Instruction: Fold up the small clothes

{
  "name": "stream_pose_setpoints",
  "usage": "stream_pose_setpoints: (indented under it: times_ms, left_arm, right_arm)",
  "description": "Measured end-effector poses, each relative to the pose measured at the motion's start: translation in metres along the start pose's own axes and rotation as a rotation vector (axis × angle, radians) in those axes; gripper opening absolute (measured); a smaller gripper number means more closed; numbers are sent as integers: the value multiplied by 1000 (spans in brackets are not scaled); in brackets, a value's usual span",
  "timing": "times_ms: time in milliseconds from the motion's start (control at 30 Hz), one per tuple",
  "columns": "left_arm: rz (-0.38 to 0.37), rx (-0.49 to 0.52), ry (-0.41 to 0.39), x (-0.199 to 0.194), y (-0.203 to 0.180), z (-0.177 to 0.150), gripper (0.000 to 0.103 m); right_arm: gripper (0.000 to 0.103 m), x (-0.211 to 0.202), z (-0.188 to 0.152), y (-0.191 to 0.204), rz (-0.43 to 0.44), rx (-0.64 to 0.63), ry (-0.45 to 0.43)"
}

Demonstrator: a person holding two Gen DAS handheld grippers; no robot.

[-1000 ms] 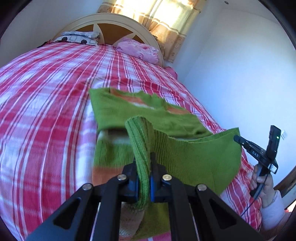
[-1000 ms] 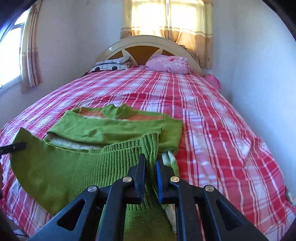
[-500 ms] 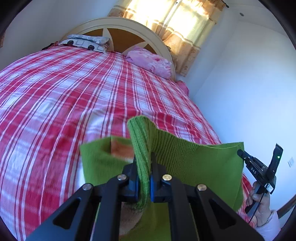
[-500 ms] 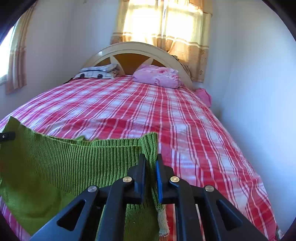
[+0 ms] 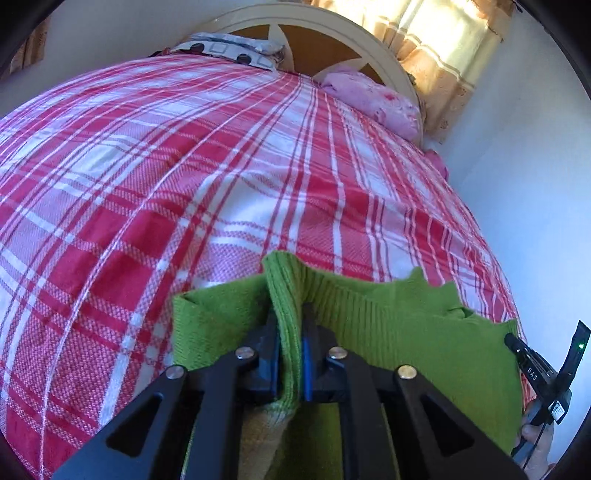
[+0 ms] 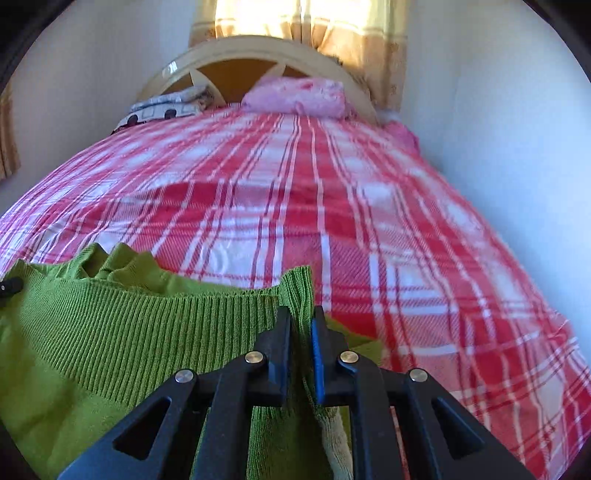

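Note:
A small green knit sweater [image 5: 388,325] lies on the red-and-white plaid bed [image 5: 221,166]. My left gripper [image 5: 290,354] is shut on the left corner of its ribbed hem. My right gripper [image 6: 301,350] is shut on the hem's right corner [image 6: 295,291]. The hem [image 6: 129,325] stretches between them, folded over the sweater's upper part, whose collar edge [image 6: 110,262] peeks out beyond it. The right gripper's tip [image 5: 535,365] shows at the right edge of the left wrist view. A cream and orange part of the sweater hangs below the jaws.
A pink pillow [image 6: 299,98] and a patterned pillow [image 6: 166,107] lie at the cream headboard [image 6: 258,51]. A white wall [image 6: 498,129] runs along the bed's right side. Curtains [image 6: 314,26] hang behind the headboard.
Both grippers have carried the hem forward and down over the sweater's upper half. The hem now sits low near the collar, and the orange stripe is covered.

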State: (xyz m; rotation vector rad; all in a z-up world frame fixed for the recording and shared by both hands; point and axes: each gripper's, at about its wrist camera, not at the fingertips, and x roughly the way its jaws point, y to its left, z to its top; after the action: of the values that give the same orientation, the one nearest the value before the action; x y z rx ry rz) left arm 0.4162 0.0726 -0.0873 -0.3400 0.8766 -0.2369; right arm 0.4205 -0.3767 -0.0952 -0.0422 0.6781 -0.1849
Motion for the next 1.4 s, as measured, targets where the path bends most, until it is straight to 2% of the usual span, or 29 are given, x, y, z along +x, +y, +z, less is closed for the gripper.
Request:
stream_pose_setpoints:
  times_ms: [67,100,267,300,367,400,433,467,533,667,800,900,1067,1167,1267,1400]
  left_arm:
    - [2,-3,-2,-1,0,-1,16]
    - [4,-1,-2,-1,0,-1,16]
    - [8,0,7,0,-3,2,19]
    - [15,8,13,-3,-3,2,19]
    - [41,83,8,-20,-13,-2,20]
    - [55,119,-7,-30,-19,-6,22]
    - [70,165,-20,-41,-27,-12,31]
    - [77,217,-29,-55,-38,-23,45]
    - [61,237,-38,-71,-50,-40,57]
    - [36,248,7,-82,-65,-70,57]
    - [88,310,22,-80,-78,-97,57]
    - [163,374,1,-75,-84,-111,59]
    - [239,429,-19,-73,-89,-123,72]
    - [240,397,-17,-83,-85,-129,72]
    - [216,290,-58,-113,-63,-141,74]
    - [305,83,-188,-156,-17,-167,78]
  right_arm:
    - [10,10,-1,1,2,-5,48]
    - [13,16,-1,2,6,-6,75]
    - [21,15,-1,-5,7,32,91]
    - [21,5,1,-11,-1,70,68]
    - [24,-40,-2,-25,-83,172,-74]
    - [25,-61,-6,-28,-87,189,-136]
    - [25,-80,-11,-26,-57,165,-160]
    - [25,-90,-17,-20,-28,123,-137]
    - [25,-101,-35,-5,5,50,-77]
    - [25,-116,-74,22,59,-3,-7]
    - [25,-124,-101,36,59,-2,-4]
    - [25,-110,-114,32,67,40,49]
    - [25,-107,-120,26,105,78,45]
    - [26,-108,-120,26,107,80,44]
    - [27,-108,-120,25,110,85,38]
    - [28,-108,-120,24,116,91,37]
